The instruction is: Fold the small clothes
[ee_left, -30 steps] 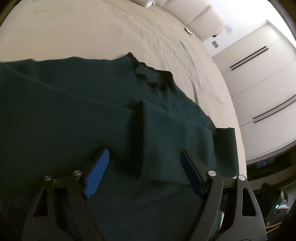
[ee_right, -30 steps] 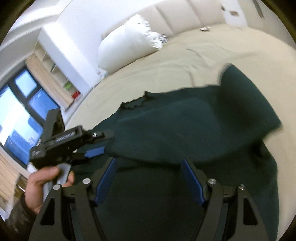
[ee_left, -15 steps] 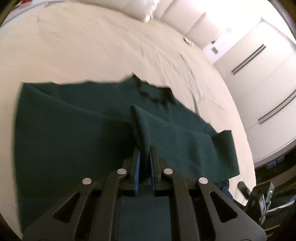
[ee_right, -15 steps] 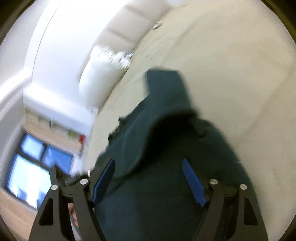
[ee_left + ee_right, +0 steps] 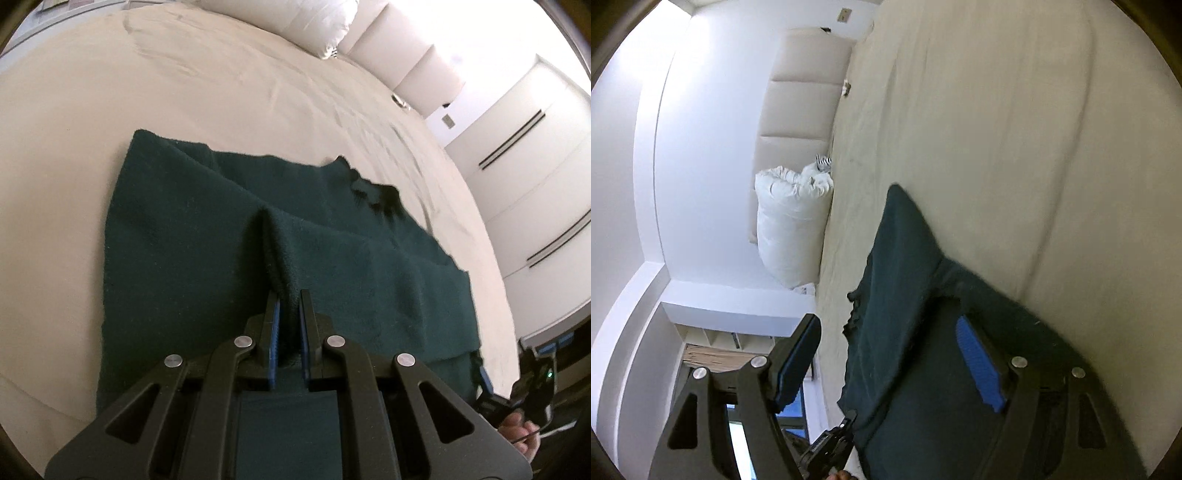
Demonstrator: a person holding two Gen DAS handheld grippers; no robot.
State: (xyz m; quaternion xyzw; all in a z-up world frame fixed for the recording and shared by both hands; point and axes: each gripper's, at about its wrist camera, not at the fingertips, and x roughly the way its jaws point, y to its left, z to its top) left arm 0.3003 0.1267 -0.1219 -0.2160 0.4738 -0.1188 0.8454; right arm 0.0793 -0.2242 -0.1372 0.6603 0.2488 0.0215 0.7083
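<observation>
A dark green knit sweater [image 5: 177,236] lies flat on the cream bed, its dark collar [image 5: 373,192] toward the far right. My left gripper [image 5: 288,314] is shut on a pinched ridge of the sweater's folded sleeve, lifting it slightly. In the right wrist view the sweater [image 5: 897,280] shows sideways, as the camera is rolled. My right gripper [image 5: 886,354] is open and empty, its blue pads [image 5: 979,369] over the sweater's near edge.
The cream bed sheet [image 5: 184,74] spreads widely around the sweater. A white pillow [image 5: 295,18] and padded headboard [image 5: 801,103] sit at the far end. White wardrobe doors [image 5: 535,155] stand to the right. The other hand-held gripper shows at the right edge [image 5: 532,380].
My left gripper closed on the sweater's sleeve fold and pulled back, raising a ridge. My right gripper stayed open, rolled sideways and swung toward the sweater's right edge.
</observation>
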